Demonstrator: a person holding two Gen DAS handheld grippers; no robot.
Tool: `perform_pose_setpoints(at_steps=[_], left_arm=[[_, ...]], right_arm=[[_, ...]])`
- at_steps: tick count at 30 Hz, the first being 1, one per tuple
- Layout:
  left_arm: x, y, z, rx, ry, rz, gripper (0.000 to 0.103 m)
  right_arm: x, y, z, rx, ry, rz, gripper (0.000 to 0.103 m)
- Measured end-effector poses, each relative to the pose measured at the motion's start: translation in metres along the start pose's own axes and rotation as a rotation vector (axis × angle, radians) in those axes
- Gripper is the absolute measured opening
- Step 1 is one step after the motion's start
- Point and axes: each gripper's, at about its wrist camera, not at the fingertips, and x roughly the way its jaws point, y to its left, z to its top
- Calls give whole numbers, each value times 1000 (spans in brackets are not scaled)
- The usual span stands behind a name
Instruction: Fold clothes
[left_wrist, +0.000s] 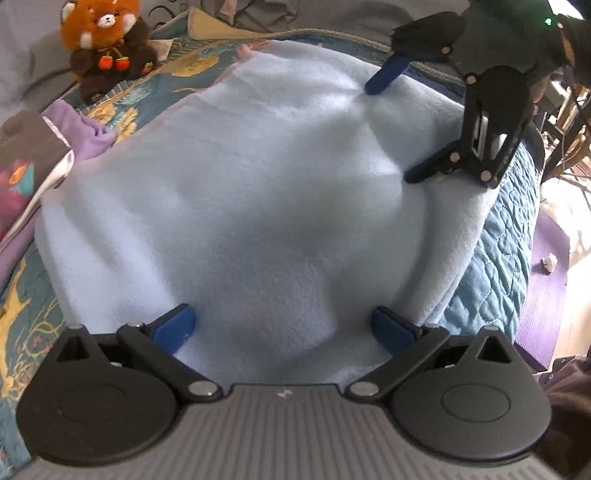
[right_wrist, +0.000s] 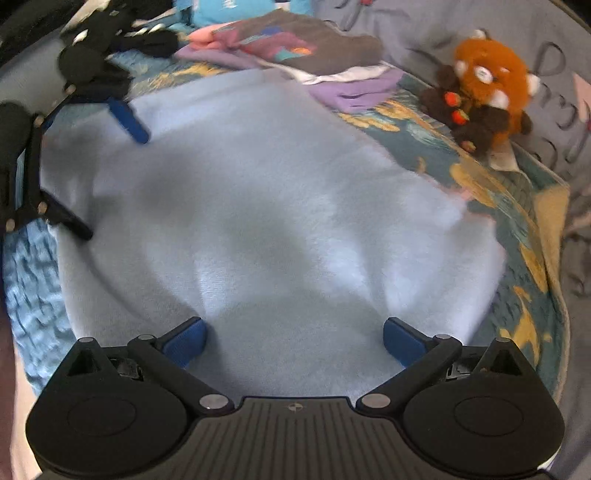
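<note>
A pale blue fleece garment (left_wrist: 240, 206) lies spread flat on the bed; it also fills the right wrist view (right_wrist: 277, 206). My left gripper (left_wrist: 284, 326) is open, its blue pads wide apart just above the garment's near edge. My right gripper (right_wrist: 295, 341) is open too, low over the fleece. In the left wrist view the right gripper (left_wrist: 388, 129) stands open at the garment's far right side, one blue fingertip (left_wrist: 384, 77) touching the cloth. In the right wrist view the left gripper (right_wrist: 110, 181) stands open at the left edge.
A stack of folded clothes, purple and grey (right_wrist: 332, 70), lies at the garment's far side and shows at the left (left_wrist: 33, 158). An orange and brown plush toy (left_wrist: 107, 40) sits on the patterned bedspread (right_wrist: 517, 206). A blue quilt edge (left_wrist: 506, 236) drops to a purple mat.
</note>
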Motion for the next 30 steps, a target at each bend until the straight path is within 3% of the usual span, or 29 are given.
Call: perform_pose_setpoints(at_steps=[5, 8, 11, 17, 21, 30], left_arm=[[-34, 2, -11, -116, -101, -75, 103], [-49, 1, -23, -176, -153, -70, 103], [-58, 2, -32, -243, -174, -55, 103], [-67, -3, -34, -352, -197, 9, 103], [-78, -7, -41, -430, -235, 6, 103], [-71, -7, -54, -513, -206, 33, 103]], right_arm=[[-47, -39, -40, 373, -119, -27, 102], [-70, -53, -78, 596, -135, -65, 102], [-79, -56, -112, 767, -154, -12, 102], [-60, -34, -136, 890, -157, 63, 102], [-52, -24, -137, 943, -216, 112, 103], [-46, -24, -149, 1150, -332, 170, 102]])
